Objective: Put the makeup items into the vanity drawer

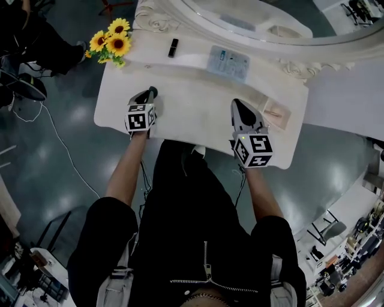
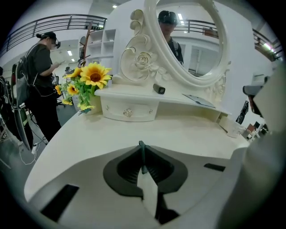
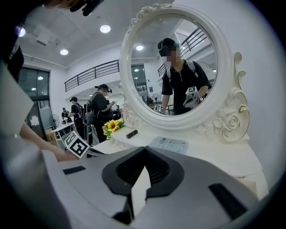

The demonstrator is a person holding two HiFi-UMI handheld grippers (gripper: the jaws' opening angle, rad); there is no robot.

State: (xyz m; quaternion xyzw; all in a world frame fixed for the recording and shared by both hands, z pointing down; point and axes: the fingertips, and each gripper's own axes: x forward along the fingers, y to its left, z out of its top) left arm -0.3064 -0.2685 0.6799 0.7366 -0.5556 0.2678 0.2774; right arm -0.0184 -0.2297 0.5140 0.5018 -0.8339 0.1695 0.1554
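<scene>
A black lipstick tube (image 1: 173, 48) (image 2: 158, 89) (image 3: 132, 133) lies on the white vanity's raised shelf, with a flat printed packet (image 1: 228, 62) (image 2: 196, 99) (image 3: 169, 143) to its right. A small drawer with a crystal knob (image 2: 128, 112) sits closed under the shelf's left end. At the right end, what looks like an open drawer (image 1: 276, 114) juts out. My left gripper (image 1: 152, 91) (image 2: 141, 144) hovers over the left of the tabletop (image 1: 192, 108), shut and empty. My right gripper (image 1: 236, 102) (image 3: 144, 148) is over the right side near the open drawer, jaws together with nothing in them.
A bunch of sunflowers (image 1: 112, 41) (image 2: 91, 78) stands at the vanity's far left corner. The oval mirror (image 1: 270, 18) (image 3: 172, 67) rises behind the shelf. A person (image 2: 42, 85) stands on the left, and a cable (image 1: 66, 150) runs across the floor.
</scene>
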